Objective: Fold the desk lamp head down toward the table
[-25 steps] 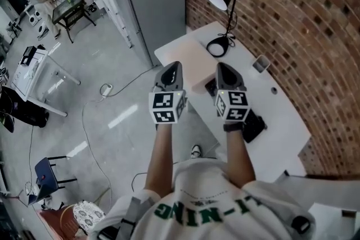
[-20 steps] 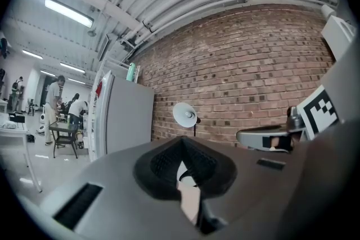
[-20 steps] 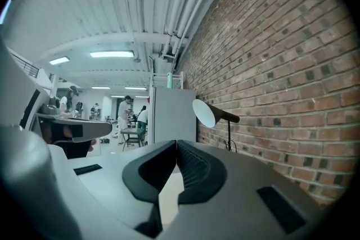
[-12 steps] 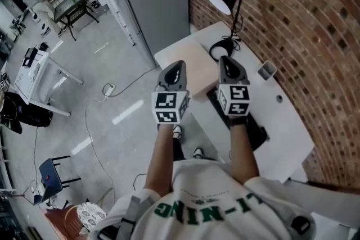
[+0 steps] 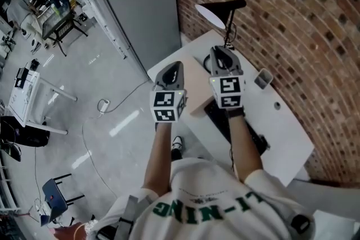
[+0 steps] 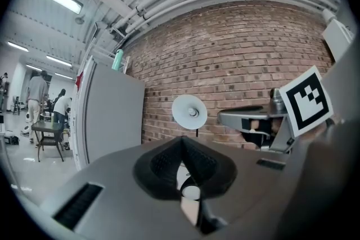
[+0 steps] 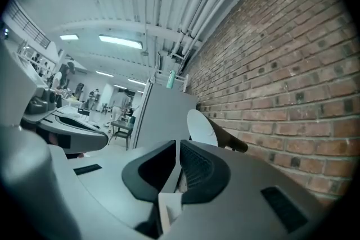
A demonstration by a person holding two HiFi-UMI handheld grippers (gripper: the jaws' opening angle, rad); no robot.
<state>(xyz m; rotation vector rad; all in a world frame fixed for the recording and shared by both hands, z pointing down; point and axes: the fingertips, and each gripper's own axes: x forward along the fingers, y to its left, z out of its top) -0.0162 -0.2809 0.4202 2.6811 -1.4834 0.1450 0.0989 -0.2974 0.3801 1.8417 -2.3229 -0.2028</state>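
The black desk lamp (image 5: 228,19) stands upright at the far end of the white desk (image 5: 284,132), by the brick wall. Its round white head (image 5: 207,15) faces out, tilted, on a black arm. My right gripper (image 5: 220,51) is shut and empty, level, just short of the lamp and covering its base. The lamp head (image 7: 201,128) fills the space just past its jaws. My left gripper (image 5: 174,68) hovers off the desk's left edge, shut and empty. In the left gripper view the lamp head (image 6: 189,112) sits straight ahead, farther off.
A black keyboard (image 5: 249,133) lies on the desk under my right forearm. A small grey object (image 5: 262,78) sits near the wall. A grey cabinet (image 5: 140,3) stands left of the desk. Cables trail on the floor (image 5: 107,115). People and furniture are far off at the upper left.
Both grippers have moved forward toward the lamp. The right one has gone from over the keyboard to just in front of the lamp, hiding its base. Both jaws stay shut.
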